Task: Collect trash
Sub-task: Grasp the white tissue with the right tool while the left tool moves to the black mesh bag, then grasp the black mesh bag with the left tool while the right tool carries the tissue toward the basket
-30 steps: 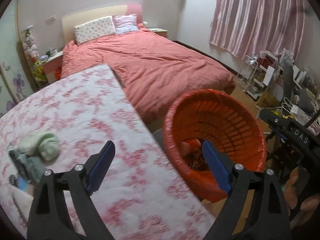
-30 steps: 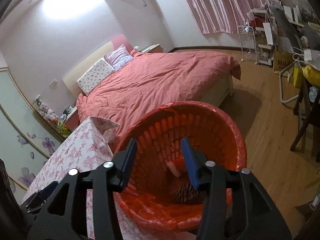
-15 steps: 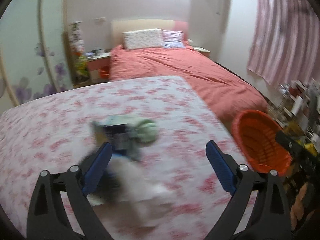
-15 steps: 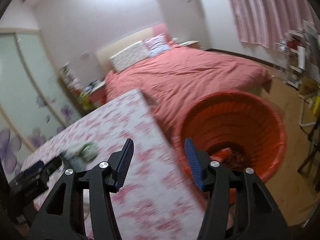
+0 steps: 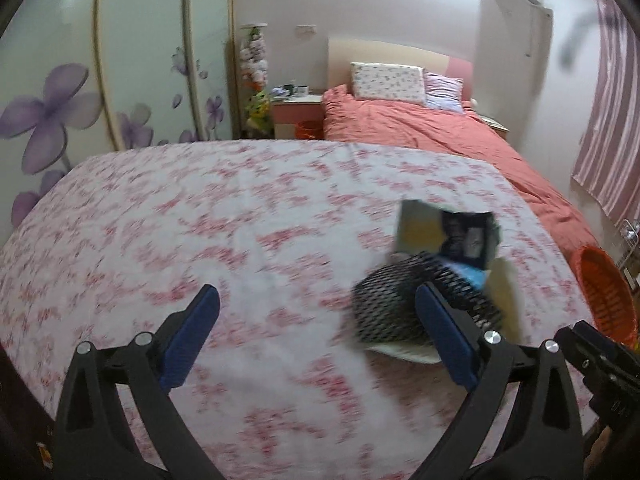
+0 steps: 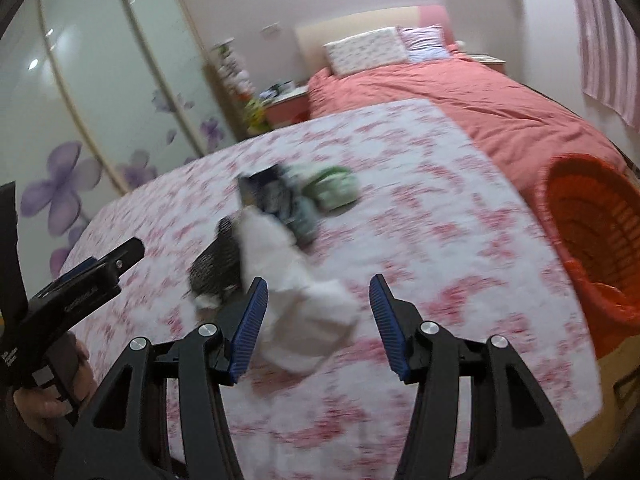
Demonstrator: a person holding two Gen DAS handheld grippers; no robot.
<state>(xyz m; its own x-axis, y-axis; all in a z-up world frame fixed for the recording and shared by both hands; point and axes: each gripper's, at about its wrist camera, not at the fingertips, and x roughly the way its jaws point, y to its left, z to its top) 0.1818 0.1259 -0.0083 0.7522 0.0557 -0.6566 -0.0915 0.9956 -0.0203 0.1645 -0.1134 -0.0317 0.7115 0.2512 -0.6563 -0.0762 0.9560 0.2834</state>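
Observation:
A pile of trash lies on the floral table (image 5: 240, 220): a black mesh sleeve (image 5: 396, 304), a dark printed packet (image 5: 468, 236) and crumpled white paper (image 5: 506, 292). My left gripper (image 5: 316, 296) hangs wide open over bare cloth left of the pile, its right finger in front of the mesh. In the right wrist view the white paper (image 6: 296, 280) lies under my open right gripper (image 6: 318, 284), and the pads do not press on it. The mesh (image 6: 218, 264), the packet (image 6: 268, 196) and a green-white bundle (image 6: 332, 188) lie beyond. An orange basket (image 6: 592, 240) stands off the table's right edge.
A bed with a coral cover (image 5: 420, 132) stands behind the table, with a nightstand (image 5: 296, 112) beside it. A wardrobe with purple flowers (image 5: 80, 100) fills the left wall. The basket (image 5: 604, 292) stands on the floor by the table. A hand (image 6: 40, 400) holds the left gripper.
Both views have swung left, from the orange basket to the table. The trash pile now lies in front of both grippers. The left jaws stand slightly wider.

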